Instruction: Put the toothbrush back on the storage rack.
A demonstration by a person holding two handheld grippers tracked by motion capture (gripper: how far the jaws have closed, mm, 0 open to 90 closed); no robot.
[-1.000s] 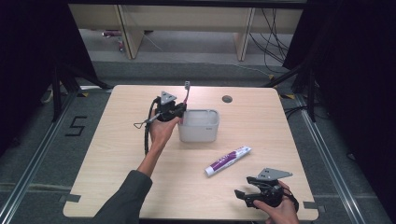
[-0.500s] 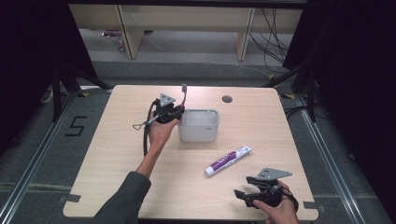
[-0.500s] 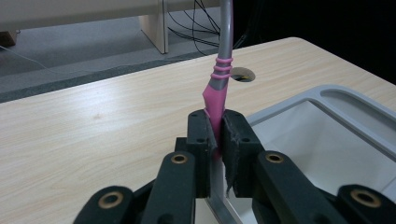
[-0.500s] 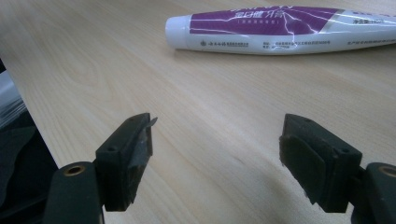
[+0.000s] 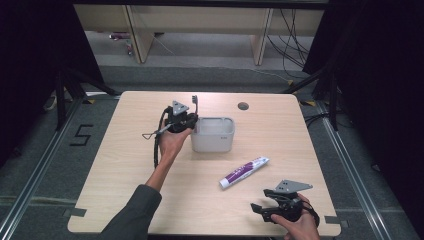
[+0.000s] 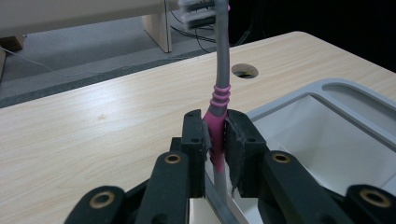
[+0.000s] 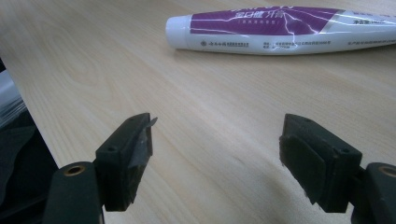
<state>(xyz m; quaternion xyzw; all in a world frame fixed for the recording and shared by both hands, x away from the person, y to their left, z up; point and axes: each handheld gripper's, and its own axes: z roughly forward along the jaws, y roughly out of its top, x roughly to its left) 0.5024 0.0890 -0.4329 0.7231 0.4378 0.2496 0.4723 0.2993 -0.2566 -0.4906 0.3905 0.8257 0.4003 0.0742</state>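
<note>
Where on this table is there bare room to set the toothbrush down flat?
Bare wood lies left of the left gripper, and along the far edge right of the cable hole. It is crowded where the white bin, toothpaste tube and right gripper sit.

The left tool (image 5: 186,120) is held up at the left side of the white bin (image 5: 214,135), the left forearm stretched forward from the near edge of the counter (image 5: 125,175) with the sleeve low. Its jaws have just been opening a little, yet both pads press on the toothbrush (image 6: 219,93) handle. The right tool (image 5: 267,209) sits low, well to the near right of the bin, gripped from below by the right hand (image 5: 295,227), jaws spread wide with nothing between.
</note>
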